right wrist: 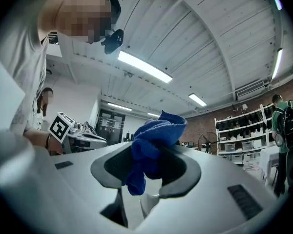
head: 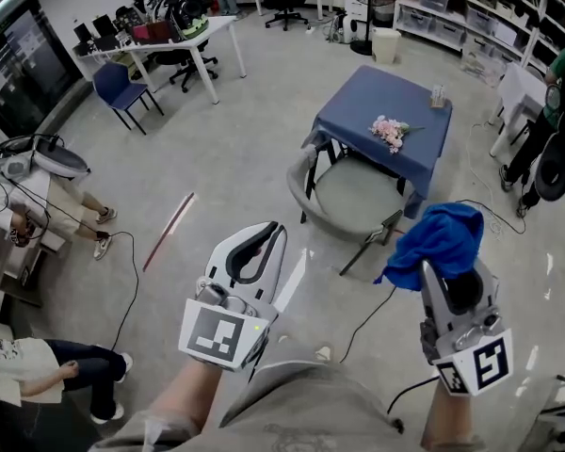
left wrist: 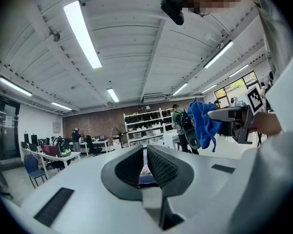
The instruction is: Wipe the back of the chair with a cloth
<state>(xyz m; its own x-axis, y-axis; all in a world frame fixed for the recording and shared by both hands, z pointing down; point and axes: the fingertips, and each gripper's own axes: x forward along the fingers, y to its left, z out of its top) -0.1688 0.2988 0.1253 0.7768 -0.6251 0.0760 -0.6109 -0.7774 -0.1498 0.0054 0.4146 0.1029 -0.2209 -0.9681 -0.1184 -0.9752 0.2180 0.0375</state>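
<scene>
Left gripper [head: 273, 235]: lower centre, jaws nearly together, nothing between them.
Right gripper [head: 444, 269]: lower right, clamped on bunched blue cloth [head: 441, 236].
Chair [head: 356, 199]: mid-frame, grey, at blue table [head: 377, 102], apart from cloth.
Marker cubes [head: 217, 332]: black-and-white square patterns.

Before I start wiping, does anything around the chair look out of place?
A flower bunch lies flat on the blue table behind the chair, and a black cable trails across the floor toward the chair's leg. Nothing else stands out.

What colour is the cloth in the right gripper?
The cloth is bright blue, clearest in the right gripper view.
</scene>
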